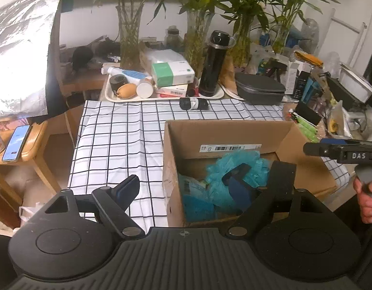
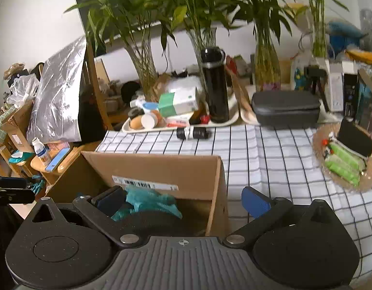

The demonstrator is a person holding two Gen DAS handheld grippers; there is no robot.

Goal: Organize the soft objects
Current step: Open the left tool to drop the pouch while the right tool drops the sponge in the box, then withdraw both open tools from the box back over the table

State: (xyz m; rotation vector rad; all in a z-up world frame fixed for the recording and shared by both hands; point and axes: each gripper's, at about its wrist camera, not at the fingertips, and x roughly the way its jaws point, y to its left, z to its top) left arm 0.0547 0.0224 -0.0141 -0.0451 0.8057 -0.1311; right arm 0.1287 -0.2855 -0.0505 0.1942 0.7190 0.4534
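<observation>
Checked tablecloth (image 1: 118, 130) lies bare left of the cardboard box (image 1: 224, 133); both grippers' fingers spread apart, empty.

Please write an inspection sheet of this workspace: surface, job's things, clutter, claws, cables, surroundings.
Surface: checked tablecloth, wrinkled.
Job's things: blue mesh sponge inside cardboard box.
Clutter: tray of toiletries, black flask, grey case, rolled socks.
Claws: left claw open, straddling the box's left wall; right claw open, straddling its right wall; both hold nothing.
Cables: nothing seen.
Surroundings: bamboo vases, phone on side table.
</observation>
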